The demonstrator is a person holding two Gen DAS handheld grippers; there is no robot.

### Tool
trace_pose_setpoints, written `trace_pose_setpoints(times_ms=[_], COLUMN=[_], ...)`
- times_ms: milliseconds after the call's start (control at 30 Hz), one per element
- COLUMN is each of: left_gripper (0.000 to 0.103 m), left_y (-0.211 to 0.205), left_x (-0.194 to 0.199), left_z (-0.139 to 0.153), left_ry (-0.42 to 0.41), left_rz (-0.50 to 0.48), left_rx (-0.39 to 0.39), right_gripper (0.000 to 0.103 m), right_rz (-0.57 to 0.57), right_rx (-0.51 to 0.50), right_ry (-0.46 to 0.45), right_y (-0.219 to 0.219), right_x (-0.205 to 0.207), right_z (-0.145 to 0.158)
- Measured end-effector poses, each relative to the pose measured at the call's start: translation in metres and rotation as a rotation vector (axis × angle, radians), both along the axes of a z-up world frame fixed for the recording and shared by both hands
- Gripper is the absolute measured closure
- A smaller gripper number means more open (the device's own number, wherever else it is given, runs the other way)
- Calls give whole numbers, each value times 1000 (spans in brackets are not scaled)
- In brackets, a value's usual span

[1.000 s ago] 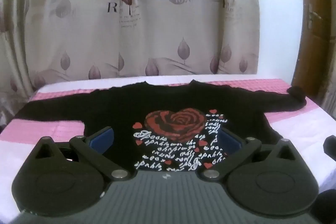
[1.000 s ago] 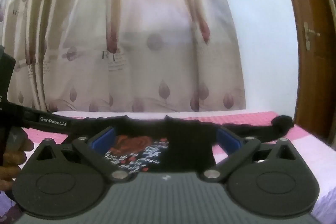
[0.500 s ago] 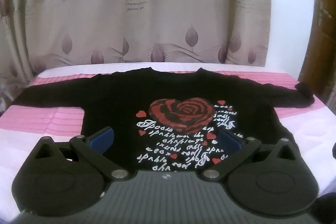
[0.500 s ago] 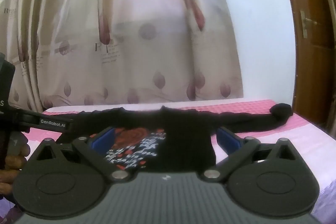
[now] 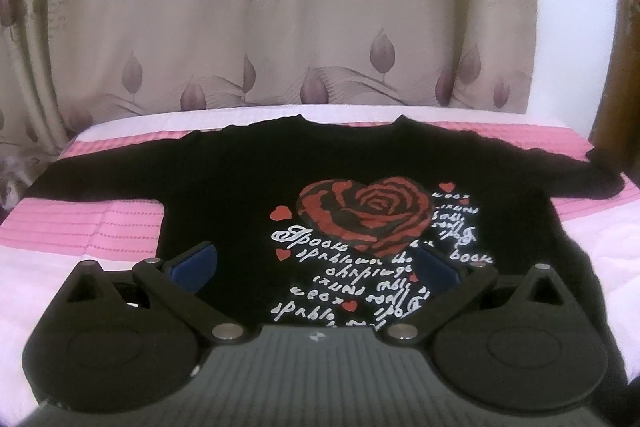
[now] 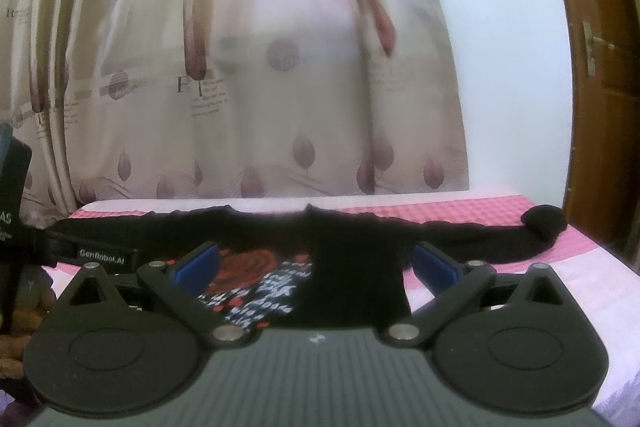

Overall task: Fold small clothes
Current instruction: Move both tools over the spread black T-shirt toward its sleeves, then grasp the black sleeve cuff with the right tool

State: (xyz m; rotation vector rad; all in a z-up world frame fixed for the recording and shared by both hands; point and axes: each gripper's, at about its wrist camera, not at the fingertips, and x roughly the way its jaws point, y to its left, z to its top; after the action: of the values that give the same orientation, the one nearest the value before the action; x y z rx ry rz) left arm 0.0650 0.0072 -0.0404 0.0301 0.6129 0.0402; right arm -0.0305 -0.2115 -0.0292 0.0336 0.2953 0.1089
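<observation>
A small black long-sleeved shirt [image 5: 240, 195] with a red rose heart and white script lies flat, front up, on a pink and white bed [image 5: 80, 223], sleeves spread to both sides. My left gripper [image 5: 316, 263] is open and empty above the shirt's lower hem. In the right wrist view the shirt [image 6: 352, 267] lies ahead, its right sleeve ending in a bunched cuff [image 6: 544, 221]. My right gripper [image 6: 316, 263] is open and empty over the shirt's right half. The left gripper's body [image 6: 24, 235] shows at that view's left edge.
A beige curtain [image 5: 320, 27] with leaf prints hangs just behind the bed. A white wall and a brown wooden door [image 6: 600, 67] stand at the right. The bed's right edge [image 6: 616, 267] is close to the cuff.
Both grippers have moved forward and higher over the bed, so the shirt looks larger and more from above. Both stay open.
</observation>
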Motion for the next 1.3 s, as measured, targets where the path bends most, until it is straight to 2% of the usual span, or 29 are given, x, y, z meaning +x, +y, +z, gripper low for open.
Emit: trace_pose_setpoints(times_ms=[233, 600, 867, 1133, 1300], left_gripper=[0, 0, 0, 0, 0], left_y=[-7, -19, -31, -42, -47], left_x=[18, 45, 63, 73, 72], left_z=[-7, -24, -37, -42, -46], left_ry=[27, 74, 111, 140, 151], left_rz=[5, 11, 15, -1, -26], left_rx=[25, 45, 63, 62, 45], right_gripper=[0, 0, 0, 0, 0], right_rz=[-21, -56, -126, -191, -282], right_rx=[51, 67, 117, 92, 95], right_ry=[32, 75, 110, 117, 118], right_y=[-16, -36, -76, -112, -152], right_x=[28, 65, 96, 122, 137], right_z=[-1, -18, -30, -40, -46])
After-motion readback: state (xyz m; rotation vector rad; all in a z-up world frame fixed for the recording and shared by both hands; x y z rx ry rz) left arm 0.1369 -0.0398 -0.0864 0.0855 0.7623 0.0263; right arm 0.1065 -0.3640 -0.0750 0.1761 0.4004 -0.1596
